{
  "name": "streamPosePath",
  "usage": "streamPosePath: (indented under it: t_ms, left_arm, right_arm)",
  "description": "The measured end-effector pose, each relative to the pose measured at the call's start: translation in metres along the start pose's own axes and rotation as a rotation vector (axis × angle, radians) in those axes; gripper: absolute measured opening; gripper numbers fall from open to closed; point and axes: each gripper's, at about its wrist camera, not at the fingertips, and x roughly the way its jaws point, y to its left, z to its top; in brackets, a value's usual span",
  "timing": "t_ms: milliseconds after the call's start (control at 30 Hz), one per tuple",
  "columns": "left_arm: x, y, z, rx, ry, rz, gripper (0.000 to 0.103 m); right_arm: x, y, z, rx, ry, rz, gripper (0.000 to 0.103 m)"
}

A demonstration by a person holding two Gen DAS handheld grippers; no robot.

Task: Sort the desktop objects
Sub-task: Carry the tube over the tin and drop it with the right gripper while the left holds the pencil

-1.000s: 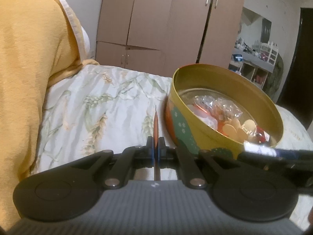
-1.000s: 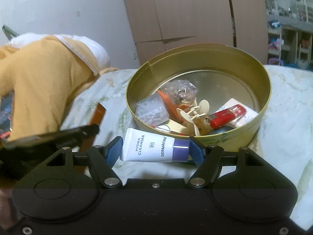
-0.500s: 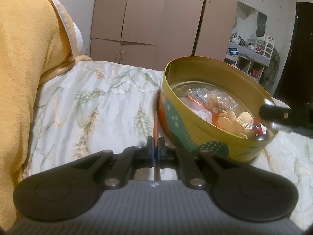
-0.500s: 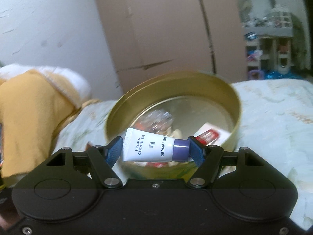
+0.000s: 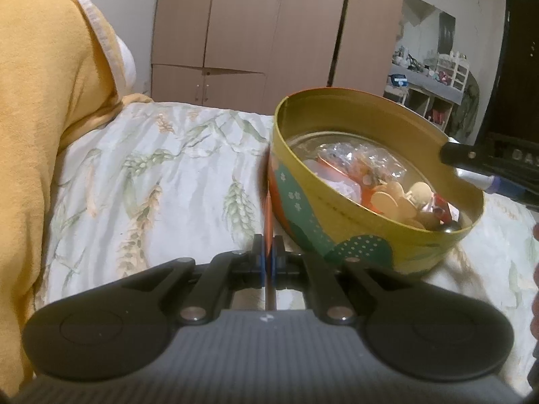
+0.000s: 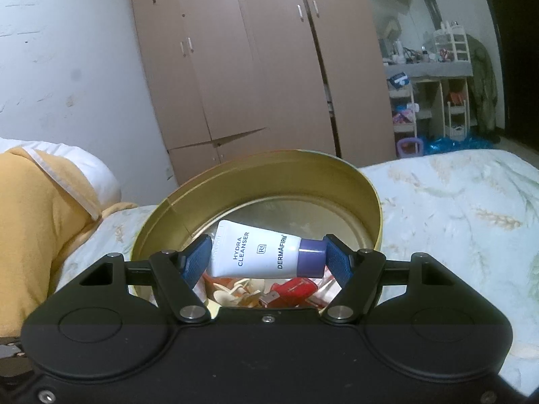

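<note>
A round gold tin (image 5: 337, 222) stands on the bed, holding clear bags (image 5: 353, 158), pale wooden discs (image 5: 401, 198) and a red item (image 6: 293, 288). My left gripper (image 5: 268, 252) is shut on a thin orange-brown flat piece (image 5: 267, 215), seen edge-on just left of the tin's wall. My right gripper (image 6: 266, 257) holds a white cleanser tube (image 6: 259, 252) with a purple cap lengthwise between its blue pads, hovering over the tin's (image 6: 269, 181) near rim. The left wrist view shows that gripper (image 5: 471, 158) and tube (image 5: 478, 178) above the tin's right rim.
A floral bed cover (image 5: 161, 181) lies under everything. A yellow blanket (image 5: 40, 118) is heaped at the left. Brown wardrobe doors (image 5: 269, 33) stand behind the bed, and cluttered shelves (image 6: 438, 77) fill the far right.
My right gripper has carried the tube forward from in front of the tin to above its rim, tilting upward. The left gripper has stayed beside the tin with the flat piece.
</note>
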Motion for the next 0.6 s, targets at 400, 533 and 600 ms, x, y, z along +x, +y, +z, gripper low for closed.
streamPosePath:
  t_ms: [400, 533, 600]
  left_arm:
    - [0.003, -0.006, -0.001, 0.047, 0.010, 0.018, 0.005]
    - [0.003, -0.005, -0.002, 0.050, 0.011, 0.017, 0.005]
    - [0.003, -0.004, -0.001, 0.049, 0.010, 0.017, 0.005]
  right_arm:
    - [0.019, 0.006, -0.004, -0.028, -0.030, -0.023, 0.092]
    - [0.005, 0.011, -0.003, -0.073, -0.127, -0.061, 0.103]
    - [0.005, 0.014, -0.002, -0.102, -0.129, -0.074, 0.103]
